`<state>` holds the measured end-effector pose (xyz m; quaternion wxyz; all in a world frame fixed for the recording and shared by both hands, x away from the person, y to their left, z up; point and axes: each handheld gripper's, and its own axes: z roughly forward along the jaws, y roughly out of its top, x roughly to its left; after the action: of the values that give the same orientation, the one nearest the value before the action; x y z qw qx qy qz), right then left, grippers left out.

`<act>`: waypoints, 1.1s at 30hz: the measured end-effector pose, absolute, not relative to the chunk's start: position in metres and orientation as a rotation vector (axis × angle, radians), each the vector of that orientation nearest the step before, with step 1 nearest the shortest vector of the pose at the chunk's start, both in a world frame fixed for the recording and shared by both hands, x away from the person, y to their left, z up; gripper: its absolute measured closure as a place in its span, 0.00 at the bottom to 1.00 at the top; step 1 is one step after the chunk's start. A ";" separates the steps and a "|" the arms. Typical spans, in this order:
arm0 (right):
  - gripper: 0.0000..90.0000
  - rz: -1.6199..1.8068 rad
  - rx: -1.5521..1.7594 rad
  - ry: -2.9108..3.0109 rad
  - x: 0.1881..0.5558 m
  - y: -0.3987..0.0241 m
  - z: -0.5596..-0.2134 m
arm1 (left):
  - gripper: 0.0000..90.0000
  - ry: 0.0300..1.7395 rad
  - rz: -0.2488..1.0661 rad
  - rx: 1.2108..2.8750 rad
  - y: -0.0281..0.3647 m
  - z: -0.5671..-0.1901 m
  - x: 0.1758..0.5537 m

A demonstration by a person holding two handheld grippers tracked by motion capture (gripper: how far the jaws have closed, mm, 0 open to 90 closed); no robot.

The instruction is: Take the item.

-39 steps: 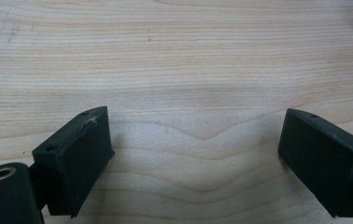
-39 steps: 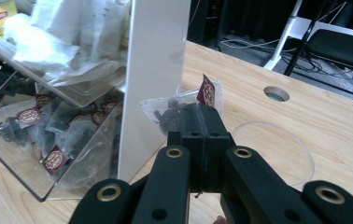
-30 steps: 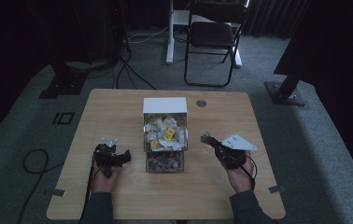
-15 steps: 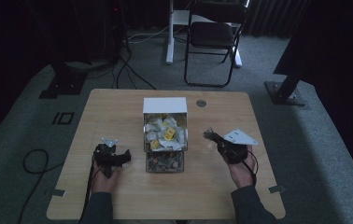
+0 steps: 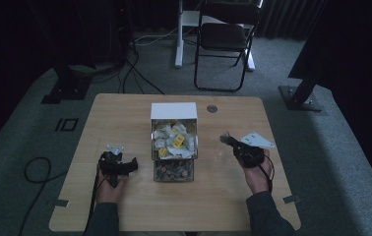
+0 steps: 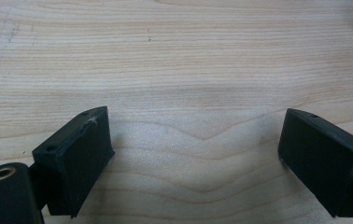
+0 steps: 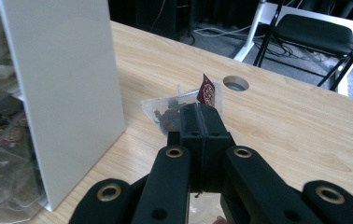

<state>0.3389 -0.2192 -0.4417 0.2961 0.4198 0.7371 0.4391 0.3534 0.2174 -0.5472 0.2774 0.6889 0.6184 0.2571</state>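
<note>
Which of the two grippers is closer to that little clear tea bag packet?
The right. The right gripper is shut on the tea bag packet, holding it just above the table beside the white box. The left gripper sits open across the box, holding nothing.

Bare table (image 5: 125, 118) lies open on both sides; the white box (image 5: 173, 111) — mid-table — blocks passage between them.

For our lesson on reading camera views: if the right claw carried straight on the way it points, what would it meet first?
Probably nothing soon: the right claw, shut on a clear sachet, points across bare table towards the round hole. Depth is unclear.
</note>
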 end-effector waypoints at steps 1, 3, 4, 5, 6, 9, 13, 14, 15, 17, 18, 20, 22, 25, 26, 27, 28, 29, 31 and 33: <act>1.00 1.163 1.119 1.961 0.340 -0.220 -0.442 | 0.11 1.660 0.690 1.849 0.217 -0.547 0.353; 1.00 1.155 1.124 1.963 0.342 -0.220 -0.444 | 0.11 1.660 0.690 1.849 0.217 -0.547 0.353; 1.00 1.153 1.126 1.962 0.343 -0.221 -0.444 | 0.11 1.660 0.690 1.849 0.217 -0.547 0.353; 1.00 1.153 1.133 1.960 0.344 -0.221 -0.445 | 0.11 1.660 0.690 1.849 0.217 -0.547 0.353; 1.00 1.148 1.136 1.958 0.344 -0.221 -0.445 | 0.11 1.660 0.690 1.849 0.217 -0.547 0.353; 1.00 1.140 1.142 1.957 0.346 -0.222 -0.445 | 0.11 1.660 0.691 1.849 0.217 -0.547 0.353; 0.71 1.167 1.173 1.943 0.348 -0.225 -0.445 | 0.11 1.660 0.690 1.850 0.217 -0.547 0.353; 0.61 1.179 1.177 1.941 0.348 -0.226 -0.445 | 0.11 1.660 0.690 1.849 0.217 -0.547 0.353; 0.51 1.186 1.179 1.936 0.347 -0.226 -0.445 | 0.11 1.660 0.690 1.850 0.217 -0.547 0.353; 0.39 1.195 1.169 1.947 0.346 -0.226 -0.444 | 0.11 1.660 0.690 1.849 0.217 -0.547 0.353; 0.35 1.195 1.171 1.948 0.345 -0.226 -0.444 | 0.11 1.660 0.690 1.849 0.217 -0.547 0.353; 0.32 1.204 1.167 1.963 0.344 -0.226 -0.444 | 0.11 1.660 0.691 1.849 0.217 -0.547 0.353; 0.31 1.203 1.167 1.965 0.343 -0.226 -0.445 | 0.11 1.660 0.690 1.849 0.217 -0.547 0.353; 0.30 1.211 1.170 1.962 0.340 -0.227 -0.446 | 0.11 1.660 0.690 1.849 0.217 -0.547 0.353; 0.30 1.214 1.171 1.957 0.339 -0.228 -0.447 | 0.11 1.660 0.690 1.849 0.217 -0.547 0.353; 0.30 1.219 1.175 1.953 0.337 -0.229 -0.447 | 0.11 1.661 0.691 1.845 0.217 -0.547 0.353; 0.29 1.221 1.176 1.949 0.336 -0.230 -0.447 | 0.11 1.661 0.691 1.845 0.217 -0.547 0.353; 0.29 1.223 1.177 1.945 0.334 -0.232 -0.447 | 0.11 1.661 0.691 1.843 0.217 -0.547 0.353; 0.29 1.223 1.178 1.937 0.331 -0.235 -0.448 | 0.11 1.661 0.691 1.843 0.217 -0.547 0.353; 0.29 1.225 1.183 1.925 0.328 -0.238 -0.448 | 0.11 1.661 0.691 1.845 0.217 -0.547 0.353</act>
<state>0.3283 -0.2381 -0.4475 0.2816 0.4415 0.7187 0.4574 0.3535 0.2172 -0.5474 0.2787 0.6877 0.6190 0.2574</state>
